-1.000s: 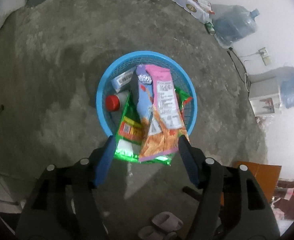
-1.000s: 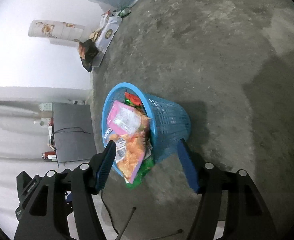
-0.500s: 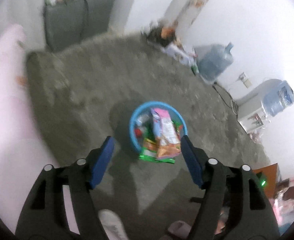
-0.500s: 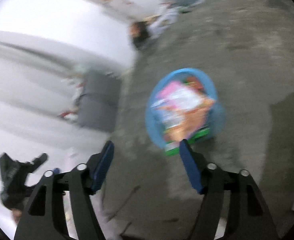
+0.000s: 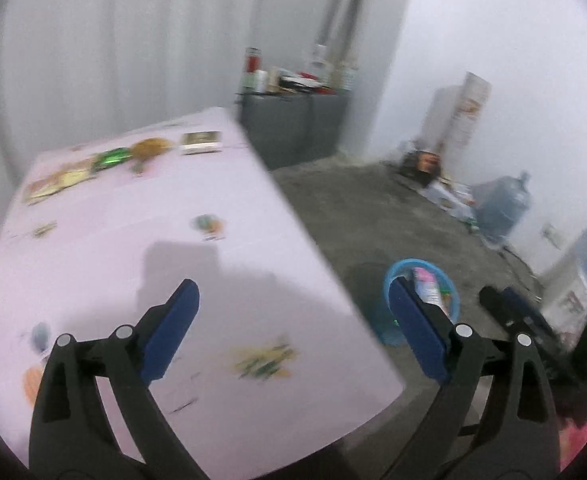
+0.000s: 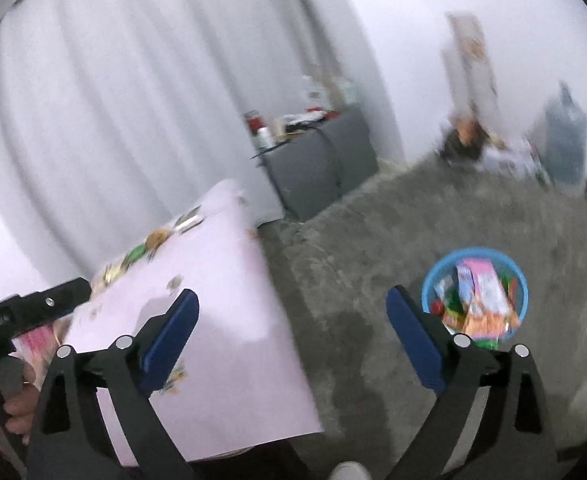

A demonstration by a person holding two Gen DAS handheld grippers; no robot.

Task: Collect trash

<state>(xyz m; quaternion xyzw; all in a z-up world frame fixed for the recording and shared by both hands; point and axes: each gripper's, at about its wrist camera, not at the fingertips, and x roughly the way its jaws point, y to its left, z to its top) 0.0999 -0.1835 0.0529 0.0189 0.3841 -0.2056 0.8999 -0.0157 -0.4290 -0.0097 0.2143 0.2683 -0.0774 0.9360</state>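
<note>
Left gripper (image 5: 293,308): its blue fingers (image 5: 169,332) are spread wide. They have just been opening. Nothing is between them but the table and the floor far below.
Right gripper (image 6: 292,312): its fingers (image 6: 413,340) are spread wide too. They have just been opening. Nothing is held.
Basket (image 6: 521,280): blue and round, on the floor at the right of the right view. In the left view the basket (image 5: 455,300) shows at the lower right, partly behind the right finger.
Trash in basket: a pink bag (image 6: 487,284) and an orange bag (image 6: 489,320) lie on top. A bit of green peeks out at the low edge. They stick up past the rim.
Table (image 5: 113,264): it has a pink cloth and fills the left and middle of the left view. In the right view the table (image 6: 221,292) is at the lower left.
Trash on table: some wrappers lie along the far edge, at the upper left of the left view. One is green (image 5: 111,159) and one is a dark flat pack (image 5: 201,142). The picture is blurry, so I cannot tell what they are.
Floor (image 6: 373,280): grey and rough. The basket stands well apart from the table.
Cabinet (image 5: 293,128): grey, against the back wall, with small things on top.
Water jug (image 5: 505,204): by the right wall, near a pile of stuff.
Hand (image 6: 19,412): at the lower left edge of the right view, around a black handle.
</note>
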